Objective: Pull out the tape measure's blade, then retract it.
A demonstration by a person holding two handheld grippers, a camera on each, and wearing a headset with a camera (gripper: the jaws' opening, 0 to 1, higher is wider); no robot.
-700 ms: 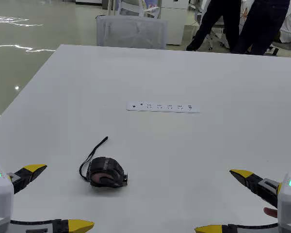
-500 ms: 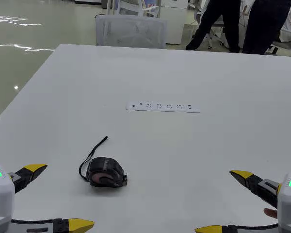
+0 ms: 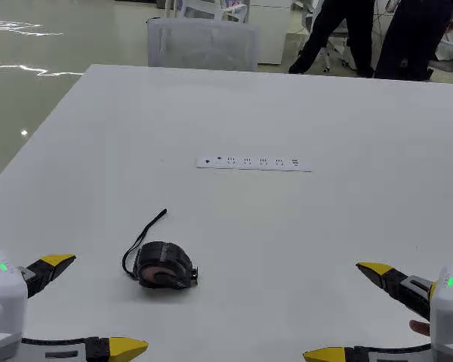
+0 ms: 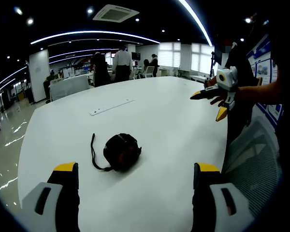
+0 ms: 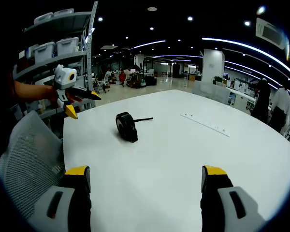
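A black tape measure (image 3: 164,265) with a reddish side and a black wrist strap lies on the white table (image 3: 287,113), its blade not showing. It also sits ahead of the jaws in the left gripper view as the tape measure (image 4: 122,151) and further off in the right gripper view as the tape measure (image 5: 126,126). My left gripper (image 3: 90,305) hovers open at the near left, a short way from the tape. My right gripper (image 3: 352,311) hovers open at the near right, well apart from it. Both hold nothing.
A white power strip (image 3: 253,164) lies flat mid-table beyond the tape. A grey mesh chair (image 3: 202,45) stands at the far edge, and people (image 3: 377,34) stand behind the far right corner. The table's near edge is close to both grippers.
The head view has tilted slightly, so the table's far edge sits higher in the picture. The tape measure and both grippers have held their places.
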